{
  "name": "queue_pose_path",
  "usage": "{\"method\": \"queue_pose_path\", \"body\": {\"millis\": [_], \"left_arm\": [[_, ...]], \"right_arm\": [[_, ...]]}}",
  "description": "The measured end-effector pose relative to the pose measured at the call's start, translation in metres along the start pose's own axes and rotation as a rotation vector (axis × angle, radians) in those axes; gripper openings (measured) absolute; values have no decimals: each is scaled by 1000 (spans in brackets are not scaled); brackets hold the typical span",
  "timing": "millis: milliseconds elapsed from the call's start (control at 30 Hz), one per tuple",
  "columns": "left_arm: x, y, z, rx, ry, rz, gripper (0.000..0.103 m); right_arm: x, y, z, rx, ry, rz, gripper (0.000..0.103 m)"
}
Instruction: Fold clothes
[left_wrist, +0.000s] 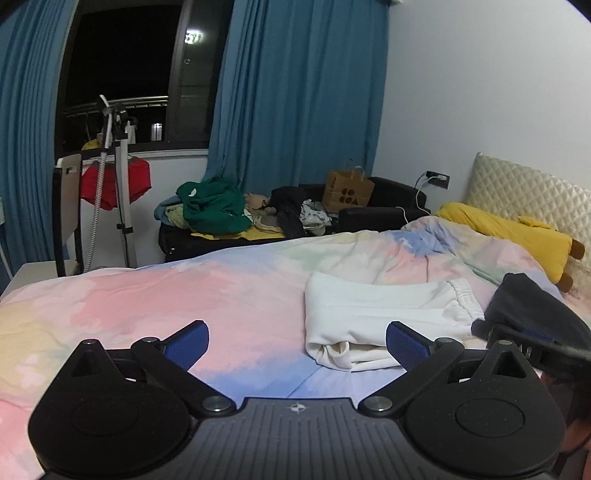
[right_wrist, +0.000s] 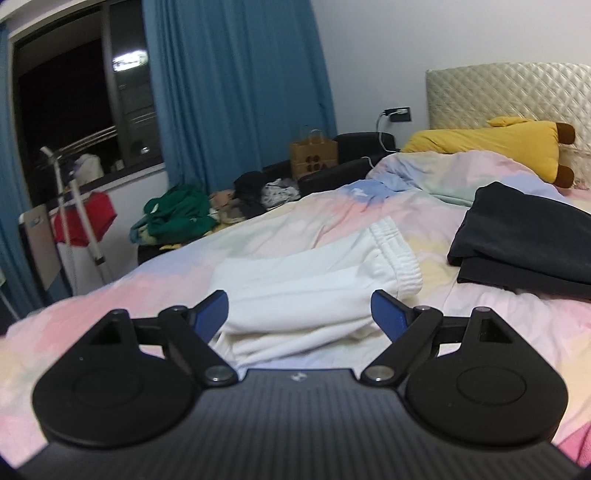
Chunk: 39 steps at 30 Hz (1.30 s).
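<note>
Two folded garments sit on the bed (left_wrist: 240, 295), which has a pastel tie-dye duvet in pink, blue and yellow: white sweatpants (right_wrist: 317, 284) folded into a rectangle with the elastic waistband facing the headboard side, and a dark folded piece (right_wrist: 524, 240) just beside them, nearer the pillows. A yellow plush pillow (right_wrist: 491, 142) lies against the quilted cream headboard (right_wrist: 509, 85). Past the far edge of the bed there's a black sofa (left_wrist: 373, 214) piled with unfolded stuff, a green hoodie (left_wrist: 214, 206) on top, plus a brown paper bag (left_wrist: 347, 194). Blue curtains (left_wrist: 295, 92) frame a dark window (left_wrist: 122, 55), and a garment steamer stand (left_wrist: 118, 173) with something red hanging on it is off to the left. Both grippers are tilted slightly down toward the bed, hanging above it. The left gripper (left_wrist: 297, 338) is spread all the way wide, nothing between the blue pads, and the sweatpants lie just ahead and to its right. The right gripper (right_wrist: 299, 310) is also released and wide apart, empty, with the sweatpants showing right between its fingers but lying flat on the duvet below, not pinched
</note>
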<state>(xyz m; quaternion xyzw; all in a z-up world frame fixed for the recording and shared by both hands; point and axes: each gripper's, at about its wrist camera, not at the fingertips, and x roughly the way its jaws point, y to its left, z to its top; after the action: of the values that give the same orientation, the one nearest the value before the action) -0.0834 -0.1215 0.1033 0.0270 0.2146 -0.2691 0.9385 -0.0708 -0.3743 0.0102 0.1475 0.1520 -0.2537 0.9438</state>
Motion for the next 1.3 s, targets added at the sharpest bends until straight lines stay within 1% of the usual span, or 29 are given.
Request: {"method": "queue_pose_path", "body": {"millis": [167, 300, 367, 433, 533, 600, 700, 933, 1100, 1300], "left_arm": [[-18, 5, -12, -17, -17, 36, 103], [-20, 10, -22, -28, -3, 40, 103], [-20, 10, -25, -14, 5, 43, 103], [-19, 5, -27, 17, -4, 61, 103], [-16, -1, -26, 41, -1, 58, 103], [-14, -5, -27, 61, -9, 73, 103], [-11, -6, -28, 71, -9, 79, 103], [-3, 0, -32, 54, 14, 98, 103], [-3, 3, -34, 54, 16, 117, 103], [0, 4, -35, 48, 28, 115, 103]], "right_arm": [[-20, 8, -9, -27, -15, 26, 86], [-28, 21, -19, -75, -26, 22, 86], [-29, 27, -22, -101, -45, 15, 86], [-27, 29, -23, -108, -42, 14, 86], [-23, 33, -27, -120, -46, -3, 86], [-21, 36, -29, -132, -44, 0, 86], [-18, 38, -31, -148, -38, 0, 86], [-17, 35, -29, -132, -28, 7, 86], [-19, 37, -30, -139, -26, 7, 86], [-18, 35, -31, -129, -28, 11, 86]]}}
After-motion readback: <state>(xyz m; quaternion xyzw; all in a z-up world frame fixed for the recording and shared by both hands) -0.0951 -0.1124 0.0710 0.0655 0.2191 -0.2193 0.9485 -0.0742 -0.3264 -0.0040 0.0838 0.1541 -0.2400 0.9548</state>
